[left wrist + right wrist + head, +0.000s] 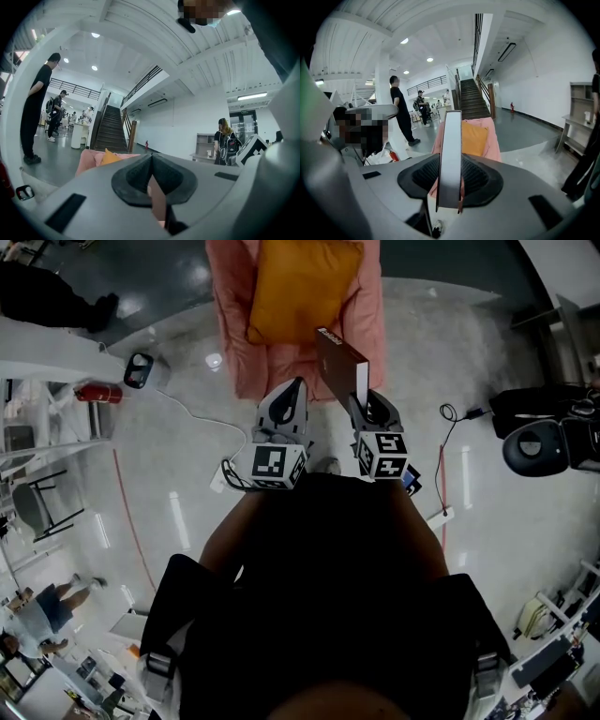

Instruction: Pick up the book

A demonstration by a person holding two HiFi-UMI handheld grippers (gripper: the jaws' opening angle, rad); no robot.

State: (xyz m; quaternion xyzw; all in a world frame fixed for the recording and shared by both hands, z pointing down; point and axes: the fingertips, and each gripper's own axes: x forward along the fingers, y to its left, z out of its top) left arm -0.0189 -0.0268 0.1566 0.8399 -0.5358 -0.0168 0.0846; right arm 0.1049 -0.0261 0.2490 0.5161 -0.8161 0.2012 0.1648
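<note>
Right claw [450, 183] tilted down, gripping book [451, 150]

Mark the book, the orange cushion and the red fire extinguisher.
book [450, 150]: right gripper view, white page edge.
orange cushion [300, 287]: head view, its middle.
red fire extinguisher [101, 393]: head view, red body.

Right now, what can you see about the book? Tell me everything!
The book is thin, with a dark cover and a white edge of pages facing the right gripper view. It stands on its edge, leaning away from the person, and its lower end is pinched between the jaws of the right gripper, one jaw on each cover. Nothing else touches it. It is up in the air, in front of a pink chair. Some pale print shows on its spine, too small to read.
</note>
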